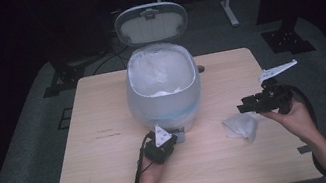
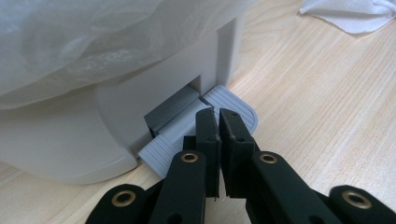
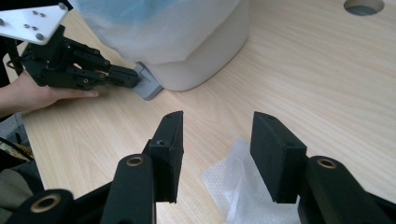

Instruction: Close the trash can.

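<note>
Tongs first: the left gripper [image 2: 215,113] has its jaws pressed together, tips resting down on the ribbed grey pedal [image 2: 233,108] at the foot of the white bin [image 1: 165,99], and to judge by the raised lid [image 1: 151,22] that push is what holds the bin open. The right gripper [image 3: 216,140] hangs with jaws spread and nothing between them, just above the crumpled white tissue [image 3: 243,186], which lies on the table [image 1: 110,151] at about five o'clock from the bin and three o'clock from the left gripper in the high view. In the right gripper view the tissue sits at six o'clock, partly under the right-hand jaw, while the other hand and its gripper show far off at ten o'clock. The tissue looks very light, soft and limp; it should crush rather than resist, will not slip much on the pads, and could tear or trail a loose corner if caught only at the edge. The best hold, I judge, is on the bunched middle where the folds stand highest, jaws closing across the thickest ridge so the whole wad lifts together. The bin is lined with a thin plastic bag [image 1: 159,69], its mouth at twelve o'clock from the pedal, open to receive the tissue.
</note>
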`<action>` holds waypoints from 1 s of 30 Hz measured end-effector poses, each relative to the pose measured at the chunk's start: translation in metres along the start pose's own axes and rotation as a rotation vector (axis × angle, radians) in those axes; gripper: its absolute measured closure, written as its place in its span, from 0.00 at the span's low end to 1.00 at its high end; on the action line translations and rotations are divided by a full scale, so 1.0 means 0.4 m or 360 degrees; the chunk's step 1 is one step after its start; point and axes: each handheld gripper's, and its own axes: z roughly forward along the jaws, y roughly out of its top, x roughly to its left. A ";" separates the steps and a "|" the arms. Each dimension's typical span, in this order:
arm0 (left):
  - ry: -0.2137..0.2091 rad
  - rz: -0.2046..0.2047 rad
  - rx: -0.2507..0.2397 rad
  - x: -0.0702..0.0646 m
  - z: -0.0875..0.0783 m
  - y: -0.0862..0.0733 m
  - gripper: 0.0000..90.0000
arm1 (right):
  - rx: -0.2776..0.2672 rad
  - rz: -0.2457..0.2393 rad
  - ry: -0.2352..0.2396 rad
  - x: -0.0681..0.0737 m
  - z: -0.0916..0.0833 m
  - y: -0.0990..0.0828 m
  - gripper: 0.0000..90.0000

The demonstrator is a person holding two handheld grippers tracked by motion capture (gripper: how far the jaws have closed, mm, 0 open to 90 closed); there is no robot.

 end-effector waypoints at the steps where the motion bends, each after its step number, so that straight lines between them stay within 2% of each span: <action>1: -0.0001 -0.0004 -0.0001 -0.001 0.000 0.000 0.97 | -0.0001 0.0004 -0.0002 -0.002 0.003 -0.006 0.59; 6: -0.0003 -0.0015 -0.0008 -0.002 0.000 -0.001 0.97 | 0.0023 0.0013 -0.0019 -0.008 0.016 -0.029 0.60; 18: -0.0004 -0.0009 0.0006 0.000 -0.001 -0.001 0.97 | 0.0049 0.0050 0.0004 -0.026 0.050 -0.082 0.60; 30: -0.0003 -0.0003 0.0009 -0.001 -0.002 -0.001 0.97 | 0.0101 0.0039 -0.0023 -0.030 0.078 -0.105 0.59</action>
